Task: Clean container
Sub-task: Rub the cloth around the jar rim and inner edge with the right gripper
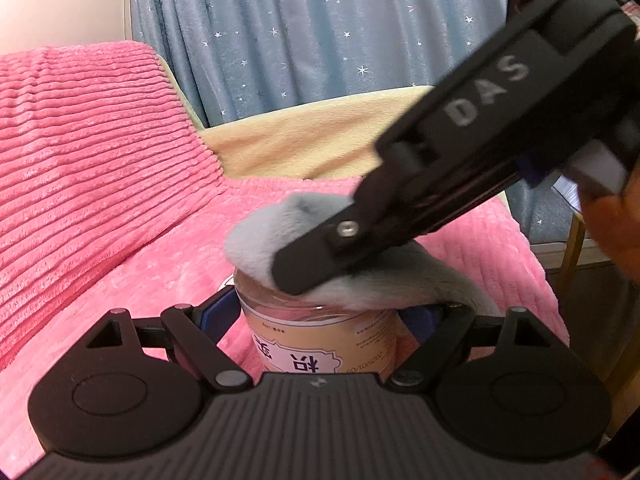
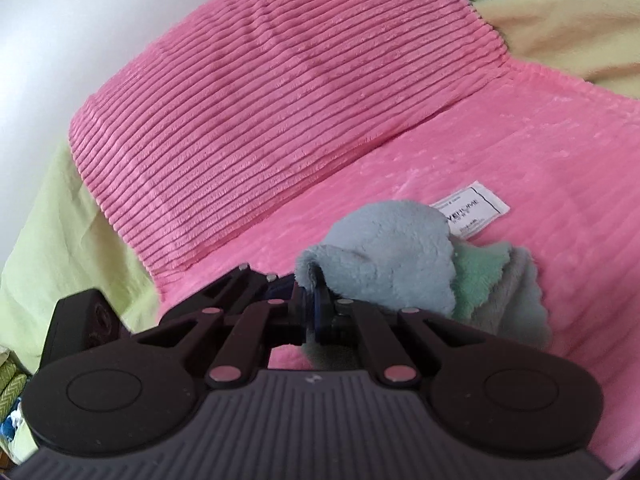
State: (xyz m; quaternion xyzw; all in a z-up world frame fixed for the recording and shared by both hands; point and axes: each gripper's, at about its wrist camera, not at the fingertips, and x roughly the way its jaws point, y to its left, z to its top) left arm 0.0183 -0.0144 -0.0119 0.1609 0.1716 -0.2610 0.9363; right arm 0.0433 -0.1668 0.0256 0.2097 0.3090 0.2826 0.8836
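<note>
A clear jar (image 1: 320, 336) with a tan and white printed label stands upright between the fingers of my left gripper (image 1: 320, 312), which is shut on its sides. A fluffy grey-blue cloth (image 1: 260, 236) lies over the jar's mouth. My right gripper (image 1: 296, 272) comes in from the upper right, shut on that cloth and pressing it onto the rim. In the right wrist view the right gripper (image 2: 314, 304) pinches the grey-blue cloth (image 2: 384, 248), and the jar is hidden under it.
A pink ribbed pillow (image 2: 280, 100) and pink blanket (image 1: 140, 280) lie under and behind the jar. Green and grey cloths (image 2: 488, 284) and a white tag (image 2: 472, 208) lie to the right. A blue starred curtain (image 1: 320, 20) hangs behind. A hand (image 1: 616, 232) holds the right gripper.
</note>
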